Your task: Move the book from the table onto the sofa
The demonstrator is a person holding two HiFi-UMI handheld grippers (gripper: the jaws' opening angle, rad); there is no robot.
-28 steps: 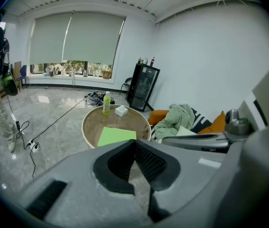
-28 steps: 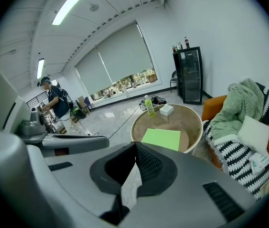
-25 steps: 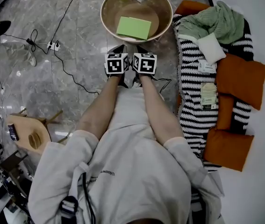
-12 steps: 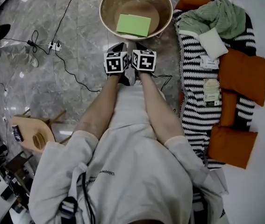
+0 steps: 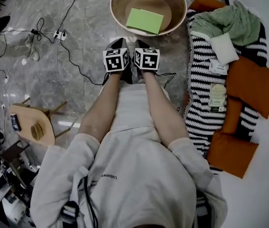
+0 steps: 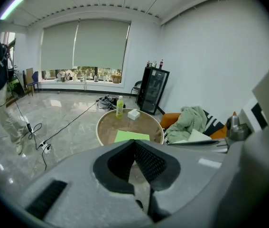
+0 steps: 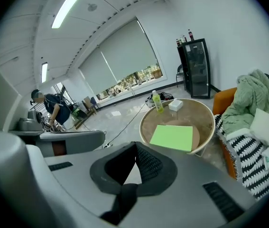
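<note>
The book point(image 5: 144, 21) is flat and light green and lies on the round wooden table point(image 5: 112, 6) ahead of me. It also shows in the left gripper view as the book point(image 6: 132, 136) and in the right gripper view as the book point(image 7: 172, 137). My left gripper point(image 5: 118, 43) and right gripper point(image 5: 138, 43) are held side by side, short of the table's near rim, pointing at it. Both are shut with nothing between the jaws. The sofa point(image 5: 201, 99) at the right has a black-and-white striped throw.
A green bottle point(image 6: 120, 107) and a white box point(image 6: 134, 114) stand on the table's far side. On the sofa lie orange cushions point(image 5: 252, 84), a green blanket point(image 5: 234, 20) and a white pillow point(image 5: 223, 48). Cables and a power strip point(image 5: 58, 34) cross the floor at left, near a wooden stool point(image 5: 30, 127). A person point(image 7: 49, 109) stands far off.
Both grippers have moved a little forward toward the table, still side by side and shut. The book has not moved.
</note>
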